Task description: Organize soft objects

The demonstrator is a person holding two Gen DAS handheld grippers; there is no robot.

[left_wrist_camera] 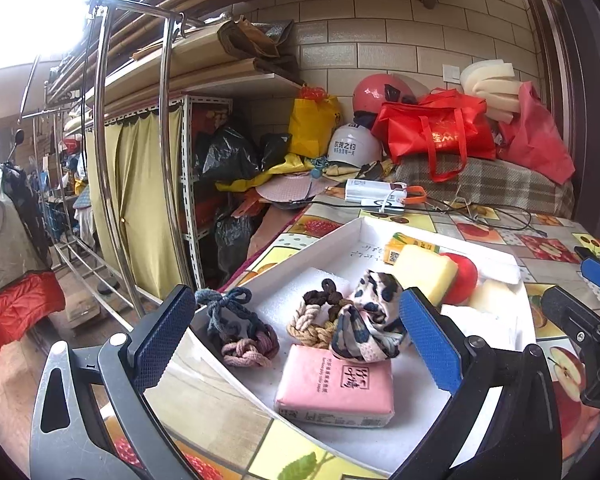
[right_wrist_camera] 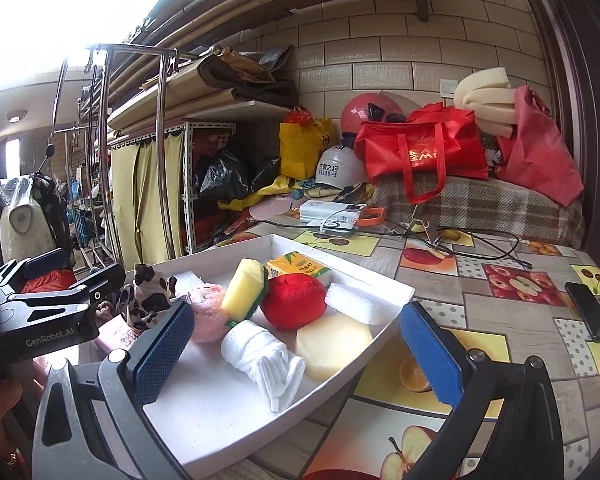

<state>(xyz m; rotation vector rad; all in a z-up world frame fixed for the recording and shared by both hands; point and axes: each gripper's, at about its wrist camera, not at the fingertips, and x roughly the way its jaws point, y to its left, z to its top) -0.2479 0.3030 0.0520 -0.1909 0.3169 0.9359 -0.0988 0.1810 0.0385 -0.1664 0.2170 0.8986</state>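
We see both tools, the left tool (left_wrist_camera: 296,332) and the right tool (right_wrist_camera: 296,344), with blue pads of knurled, matt rubbery texture on dark matt plastic arms. The surface (right_wrist_camera: 480,312) wears a glossy printed oilcloth. The white tray (right_wrist_camera: 380,334) looks like smooth matt card. In it lie a pink tissue pack (left_wrist_camera: 336,388) in shiny film, braided cloth hair ties (left_wrist_camera: 242,338), a patterned fabric scrunchie (left_wrist_camera: 370,320), a porous yellow sponge (right_wrist_camera: 244,288) and a fuzzy red plush ball (right_wrist_camera: 294,302).
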